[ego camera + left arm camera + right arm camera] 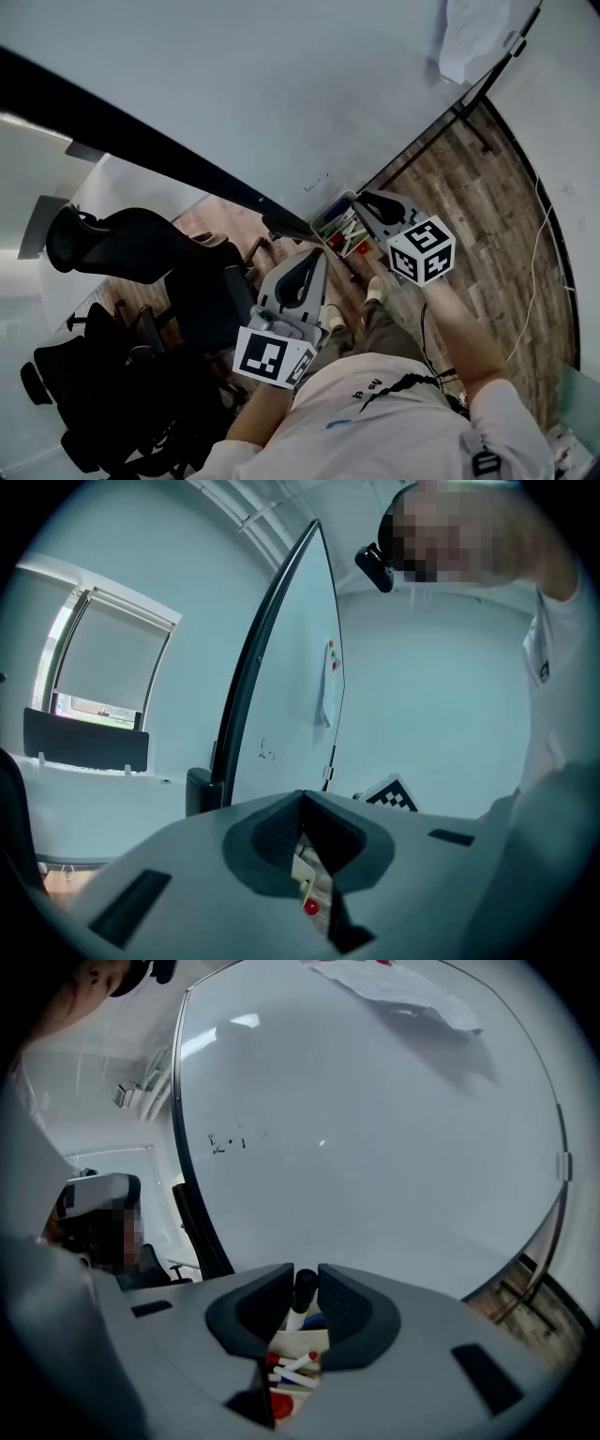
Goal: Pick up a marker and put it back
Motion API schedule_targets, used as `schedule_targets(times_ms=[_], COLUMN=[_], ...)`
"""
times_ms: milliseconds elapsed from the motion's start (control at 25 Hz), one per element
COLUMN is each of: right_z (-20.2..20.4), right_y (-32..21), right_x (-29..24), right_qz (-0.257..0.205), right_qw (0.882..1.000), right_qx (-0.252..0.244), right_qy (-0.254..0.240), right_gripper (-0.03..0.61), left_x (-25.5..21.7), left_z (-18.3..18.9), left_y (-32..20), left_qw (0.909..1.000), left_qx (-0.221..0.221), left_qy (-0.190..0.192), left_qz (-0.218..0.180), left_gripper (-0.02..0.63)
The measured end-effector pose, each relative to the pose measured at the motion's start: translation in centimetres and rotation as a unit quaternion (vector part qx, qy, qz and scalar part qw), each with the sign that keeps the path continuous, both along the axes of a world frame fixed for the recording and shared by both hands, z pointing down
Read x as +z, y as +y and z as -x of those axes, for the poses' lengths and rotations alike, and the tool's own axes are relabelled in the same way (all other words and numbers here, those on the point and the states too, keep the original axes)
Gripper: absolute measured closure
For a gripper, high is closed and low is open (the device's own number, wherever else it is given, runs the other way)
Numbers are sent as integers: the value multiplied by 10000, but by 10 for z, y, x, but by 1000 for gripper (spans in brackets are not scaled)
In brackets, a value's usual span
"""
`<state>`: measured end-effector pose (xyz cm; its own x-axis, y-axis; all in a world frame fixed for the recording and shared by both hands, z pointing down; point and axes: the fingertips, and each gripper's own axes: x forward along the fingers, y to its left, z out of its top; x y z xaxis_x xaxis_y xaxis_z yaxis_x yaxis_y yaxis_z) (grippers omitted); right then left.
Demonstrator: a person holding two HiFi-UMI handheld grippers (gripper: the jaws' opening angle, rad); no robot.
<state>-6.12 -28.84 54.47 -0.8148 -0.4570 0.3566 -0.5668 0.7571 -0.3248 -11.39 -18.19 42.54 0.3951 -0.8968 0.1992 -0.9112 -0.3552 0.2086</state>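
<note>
A white marker with a black cap (304, 1291) stands upright between the pads of my right gripper (306, 1277), which is shut on it. Under it is the marker tray (305, 1342) with several red-capped and blue-capped markers. In the head view the right gripper (363, 200) hovers just over that tray (328, 212) at the foot of the whiteboard (234, 84). My left gripper (315, 255) hangs lower left of the tray, away from it. Its jaws meet at the tip in the left gripper view (302, 797) and hold nothing.
The large whiteboard (375, 1129) carries a sheet of paper (473, 33) near its top corner. Black office chairs (141, 253) crowd the left side. The board's stand leg (483, 139) and a thin cable (539, 253) lie on the wood floor at right.
</note>
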Motion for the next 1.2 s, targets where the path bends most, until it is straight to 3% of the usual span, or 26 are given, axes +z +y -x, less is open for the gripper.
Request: schedule_targets(times_ms=[360, 640, 1200], right_z=[-15, -28, -31], right_y=[-13, -10, 63], right_x=[3, -39, -170], right_qz=[-66, -596, -1226], right_qw=[9997, 9972, 9888], right_qx=[190, 434, 434], right_qy=[142, 158, -733], right_gripper=[469, 466, 548], left_x=[-1, -6, -53], left_z=[-7, -15, -34], left_y=[-4, -3, 13], left_qw=[10000, 9996, 9960], left_qx=[71, 240, 637], left_qy=[14, 47, 120], left_qz=[-19, -105, -621], left_gripper=[603, 603, 603])
